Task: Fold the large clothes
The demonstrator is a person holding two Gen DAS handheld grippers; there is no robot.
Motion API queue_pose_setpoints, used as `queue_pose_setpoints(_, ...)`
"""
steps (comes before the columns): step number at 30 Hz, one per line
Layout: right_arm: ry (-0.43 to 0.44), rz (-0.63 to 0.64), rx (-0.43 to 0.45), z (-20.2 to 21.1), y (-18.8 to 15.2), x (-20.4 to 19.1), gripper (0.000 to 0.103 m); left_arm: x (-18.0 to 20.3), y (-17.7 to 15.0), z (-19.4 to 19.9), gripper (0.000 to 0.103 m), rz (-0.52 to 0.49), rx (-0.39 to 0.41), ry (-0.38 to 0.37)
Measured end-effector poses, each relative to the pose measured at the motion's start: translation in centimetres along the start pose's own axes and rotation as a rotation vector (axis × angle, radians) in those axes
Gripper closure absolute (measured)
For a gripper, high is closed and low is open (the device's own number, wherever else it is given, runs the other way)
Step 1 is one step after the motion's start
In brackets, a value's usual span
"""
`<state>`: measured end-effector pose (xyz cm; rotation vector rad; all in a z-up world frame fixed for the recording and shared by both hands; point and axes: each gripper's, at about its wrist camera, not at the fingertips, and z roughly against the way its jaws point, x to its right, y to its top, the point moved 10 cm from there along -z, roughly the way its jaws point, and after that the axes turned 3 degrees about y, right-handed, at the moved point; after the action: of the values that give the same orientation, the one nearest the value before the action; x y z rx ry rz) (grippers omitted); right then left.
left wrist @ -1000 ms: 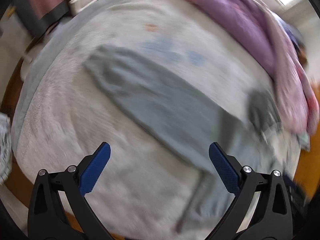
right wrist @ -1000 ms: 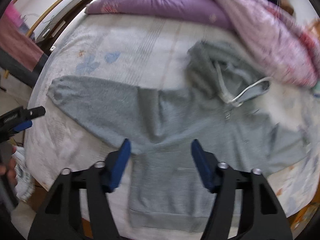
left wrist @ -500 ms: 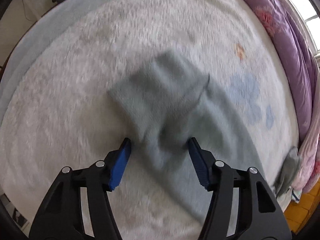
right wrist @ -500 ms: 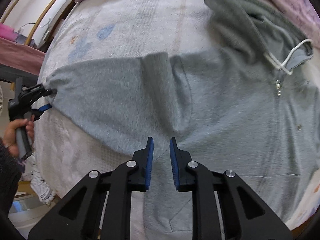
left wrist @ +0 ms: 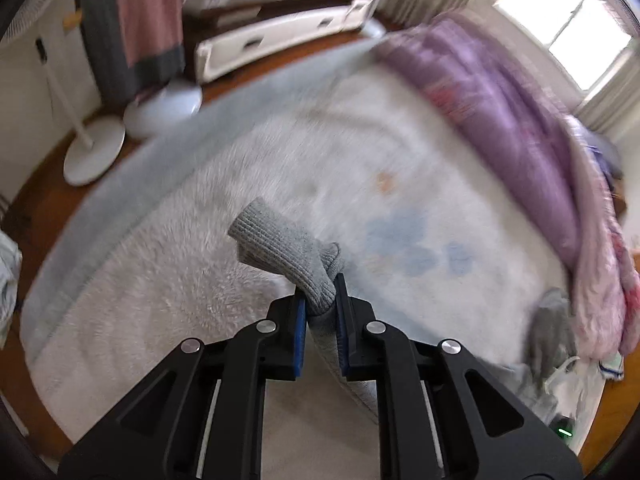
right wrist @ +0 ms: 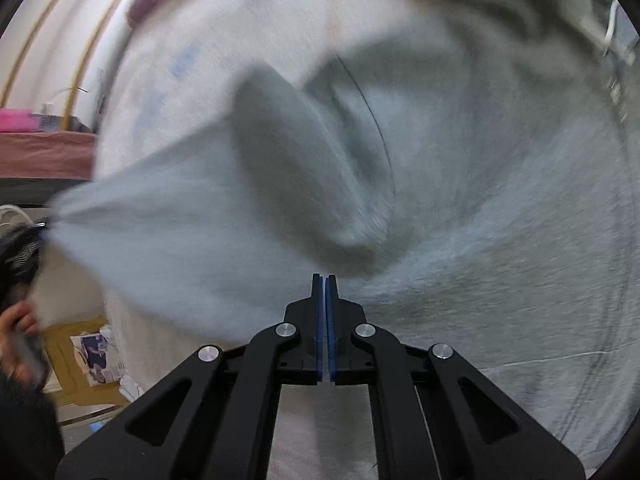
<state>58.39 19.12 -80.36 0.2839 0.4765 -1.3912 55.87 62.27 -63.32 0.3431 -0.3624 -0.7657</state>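
Left gripper (left wrist: 320, 300) pinches the ribbed cuff (left wrist: 286, 250) of a grey fleece hoodie (right wrist: 460, 220) lying on the bed; right gripper (right wrist: 324, 300), fingers together, pinches its body. The shallow cuff hold could slip.

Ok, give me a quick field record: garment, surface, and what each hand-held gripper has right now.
garment: grey hoodie, body spread out
surface: white fluffy blanket
left hand-held gripper: shut on sleeve cuff, cuff lifted
right hand-held gripper: shut, apparently pinching hoodie fabric; view blurred
beside: purple quilt
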Motion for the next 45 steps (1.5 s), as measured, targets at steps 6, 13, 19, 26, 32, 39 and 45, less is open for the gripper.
queue_pose_setpoints(6, 0.104, -0.056, -0.082, -1.5, 0.3, 1.3, 0.101, 10.6, -1.7, 9.2, 0.091, -0.176, 0.141, -0.102)
queue_pose_setpoints(13, 0.252, 0.036, 0.111, 11.1, 0.1, 6.0, 0.101, 29.8, -9.2, 14.3, 0.091, -0.436, 0.214, -0.216)
queue_pose_setpoints(19, 0.104, -0.026, 0.279, 22.3, -1.8, 21.2, 0.101, 44.9, -21.3, 12.0, 0.091, -0.567, 0.120, -0.337)
queue_pose_setpoints(26, -0.073, -0.278, 0.450, 32.1, -4.1, 39.5, 0.097, 57.0, -37.3, 3.8, 0.091, -0.708, -0.057, -0.349)
queue_pose_setpoints(32, -0.139, -0.526, 0.556, 37.5, -6.1, 53.4, 0.097, 59.6, -48.1, -3.8, 0.090, -0.820, -0.288, -0.268)
queue_pose_setpoints(39, -0.115, -0.770, 0.665, 41.1, -6.6, 63.7, 0.079, 59.7, -50.1, -3.9, 0.031, -0.764, -0.337, -0.334)
queue_pose_setpoints(45, -0.026, -0.958, 0.735, 41.6, -6.3, 68.5, 0.062, 61.1, -48.6, -3.9, 0.031, -0.661, -0.302, -0.366)
